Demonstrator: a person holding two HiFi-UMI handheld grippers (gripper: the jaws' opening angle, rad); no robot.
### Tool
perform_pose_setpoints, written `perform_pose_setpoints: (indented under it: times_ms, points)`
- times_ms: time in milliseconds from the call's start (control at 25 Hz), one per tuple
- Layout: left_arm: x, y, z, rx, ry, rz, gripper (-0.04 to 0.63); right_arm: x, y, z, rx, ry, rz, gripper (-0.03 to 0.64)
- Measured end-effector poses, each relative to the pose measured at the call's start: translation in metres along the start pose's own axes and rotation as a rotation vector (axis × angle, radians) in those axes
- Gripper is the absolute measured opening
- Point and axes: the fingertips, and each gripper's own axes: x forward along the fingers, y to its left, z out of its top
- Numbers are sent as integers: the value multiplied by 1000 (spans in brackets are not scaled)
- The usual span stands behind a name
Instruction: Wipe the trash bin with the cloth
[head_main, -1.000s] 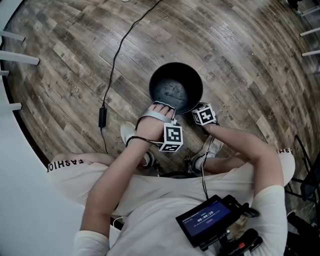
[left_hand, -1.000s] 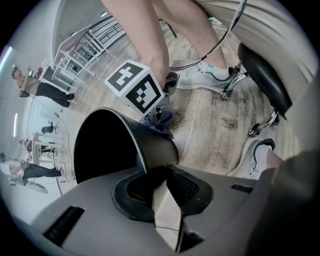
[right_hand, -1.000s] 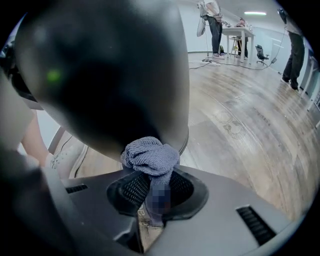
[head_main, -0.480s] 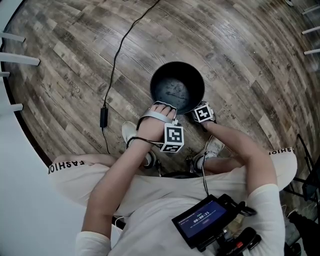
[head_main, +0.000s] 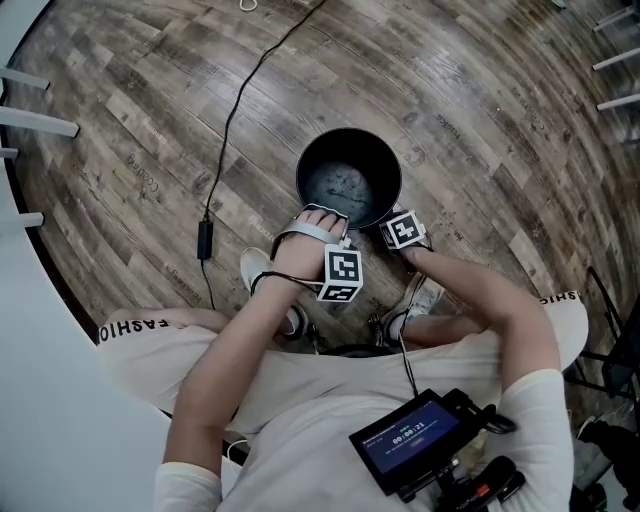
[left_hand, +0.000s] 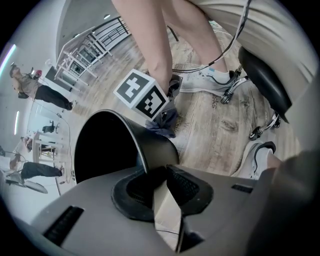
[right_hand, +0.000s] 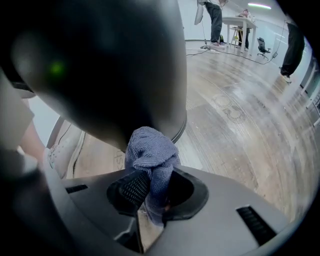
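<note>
Floor (head_main: 480, 120): grey-brown wood-look planks, streaked grain, matte, filling most of the head view.

Person: seated, in pale trousers and top, both forearms reaching down between the knees. White sneakers (head_main: 255, 268) rest flat on the planks to either side of the hands.

Trash bin (head_main: 350, 150): round, open-topped and black, with a smooth, slightly glossy wall and a thin rim. It stands upright on the floor directly ahead of the person's feet. The inside is dark, with a dull scuffed patch on the bottom.

Left tongs (left_hand: 161, 182): grey moulded body with black ribbed pads. They are clenched on the bin's rim at the near side, one pad inside and one outside, with the thin wall running down between them. A marker cube (head_main: 342, 276), white with black squares, sits on the back of the body.

Right tongs (right_hand: 150, 191): same build. They are grasping the cloth, which fills the gap between the ribbed pads. They are held low beside the bin's near-right side.

Cloth (right_hand: 150, 152): blue-grey, with a fine-looped towelling texture, bunched into a soft wad. Its free end bulges past the pads and presses on the bin's curved outer wall, close to a lipped edge.

Cable (head_main: 235, 110): thin and black, snaking across the planks left of the bin, with a small oblong block along its run.
</note>
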Motion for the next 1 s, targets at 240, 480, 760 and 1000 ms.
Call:
perform_pose_setpoints:
  times_ms: [240, 480, 760, 1000]
  points:
    - [-1, 0, -1, -8, -2, -6, 80, -47, 20, 14, 10, -33, 43, 75]
    - [-2, -1, 0, -31, -15, -13, 80, -93, 37, 27, 38, -90, 88, 75]
    - [-10, 0, -3, -41, -34, -4, 78, -141, 64, 36, 83, -157, 145, 75]
    - [-9, -1, -3, -11, -24, 12, 80, -169, 84, 50, 118, -217, 191, 75]
